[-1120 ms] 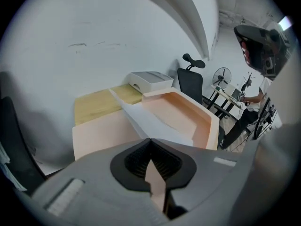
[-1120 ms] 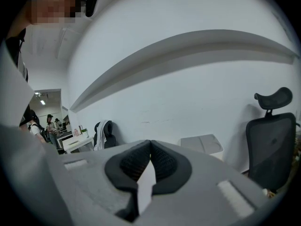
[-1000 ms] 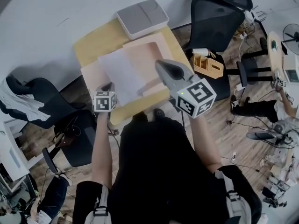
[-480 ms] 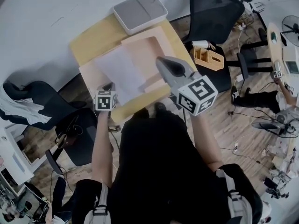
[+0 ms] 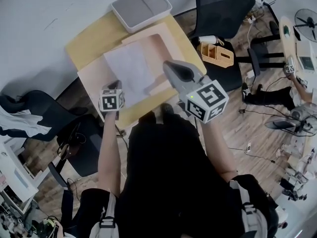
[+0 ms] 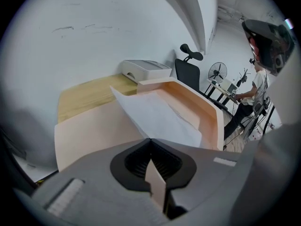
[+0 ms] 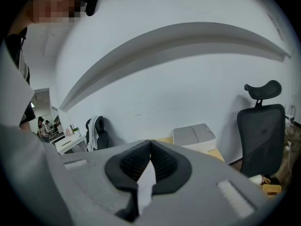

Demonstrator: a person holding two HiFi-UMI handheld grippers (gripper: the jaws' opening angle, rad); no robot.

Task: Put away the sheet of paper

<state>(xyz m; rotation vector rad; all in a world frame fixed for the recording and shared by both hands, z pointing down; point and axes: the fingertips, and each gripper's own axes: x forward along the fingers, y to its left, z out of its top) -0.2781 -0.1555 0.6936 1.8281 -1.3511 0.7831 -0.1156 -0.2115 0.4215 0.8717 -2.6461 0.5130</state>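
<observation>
The sheet lies inside the open folder on the worktop. Its long axis runs away from the person toward the box at the far edge, leaning a little left.

The left claw is closed on a peach strip, which I judge to be the folder's near edge, so the sheet lies just ahead of it and slightly to the right. The right claw is closed too, pinching a white strip between its pads, which I take for the sheet's near right corner. It hangs over the folder's right half, higher than the left claw. So the right hand has the sheet and the left steadies the folder. The coming move likely turns on the sheet settling lengthwise into the fold.

The left gripper view shows what the head view flattens — the right flap stands up like a wall, and the sheet slopes against it as in a trough. The right gripper view shows nothing of the folder, only wall, box and a chair. Yet it alone shows the white strip in the pads, which the head view hides under the claw's body.
</observation>
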